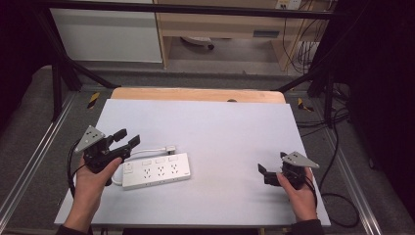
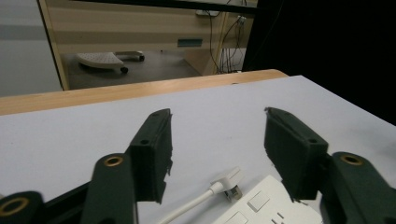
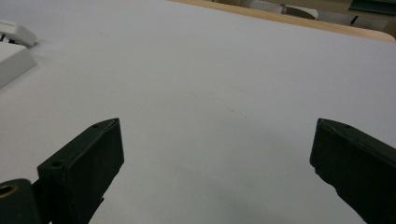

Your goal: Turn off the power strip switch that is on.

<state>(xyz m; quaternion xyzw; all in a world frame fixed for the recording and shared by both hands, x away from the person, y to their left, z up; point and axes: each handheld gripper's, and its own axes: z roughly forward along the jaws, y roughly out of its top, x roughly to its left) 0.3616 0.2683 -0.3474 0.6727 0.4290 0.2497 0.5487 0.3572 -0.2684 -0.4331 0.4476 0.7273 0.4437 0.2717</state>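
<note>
**Power strip between two empty grippers**

The left gripper [image 1: 127, 138] hovers with jaws parted, holding nothing. Just right of it lies the white power strip [image 1: 156, 171] (long axis left-right, cord [image 1: 149, 151] probably leaving its left end). Well apart, the right gripper [image 1: 271, 169] gapes wide, empty, above the table [image 1: 220, 127].

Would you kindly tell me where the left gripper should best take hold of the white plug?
Probably the plug body, from above: it lies flat just beyond the power strip, directly ahead of the open left gripper, its cord trailing back.
</note>
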